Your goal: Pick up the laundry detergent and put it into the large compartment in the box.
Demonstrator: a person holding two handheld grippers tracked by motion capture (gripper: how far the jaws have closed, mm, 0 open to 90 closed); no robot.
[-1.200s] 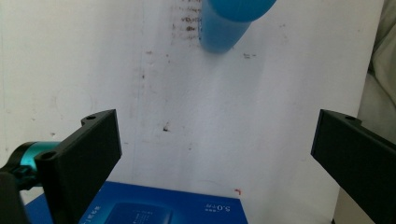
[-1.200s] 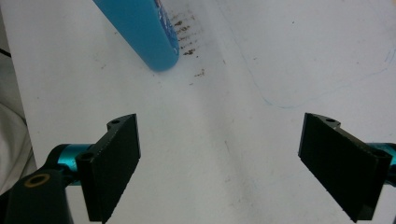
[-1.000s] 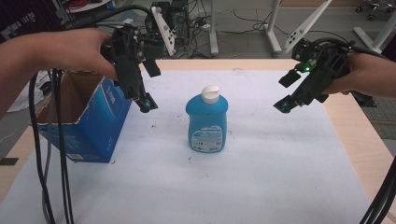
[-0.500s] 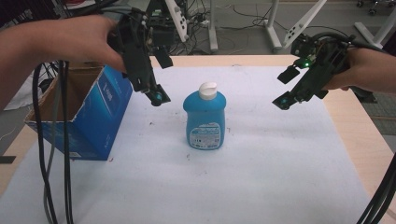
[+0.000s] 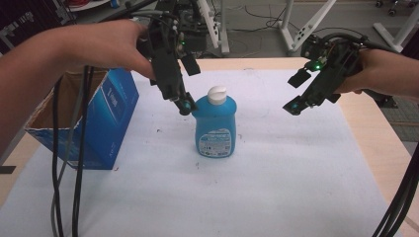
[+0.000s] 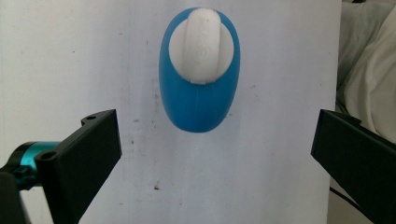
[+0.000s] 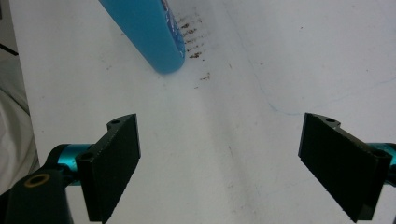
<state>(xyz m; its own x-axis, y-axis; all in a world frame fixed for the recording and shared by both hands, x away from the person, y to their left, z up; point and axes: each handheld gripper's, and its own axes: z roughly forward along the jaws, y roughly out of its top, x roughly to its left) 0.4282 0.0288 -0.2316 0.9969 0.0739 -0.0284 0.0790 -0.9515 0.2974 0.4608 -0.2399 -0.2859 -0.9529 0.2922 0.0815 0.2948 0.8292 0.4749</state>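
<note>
Since a second ago, the left gripper [image 5: 184, 101] has crossed from above the blue cardboard box [image 5: 106, 121] to just beside the blue bottle [image 5: 214, 123], near its white cap [image 5: 217, 95]. Its jaws stand wide apart with nothing between them, looking down on the bottle from above. The right gripper [image 5: 296, 98] hovers in the same spot, well apart to the bottle's other side, jaws spread and empty. The bottle stands upright on the white sheet [image 5: 276, 187], midway between both grippers.
</note>
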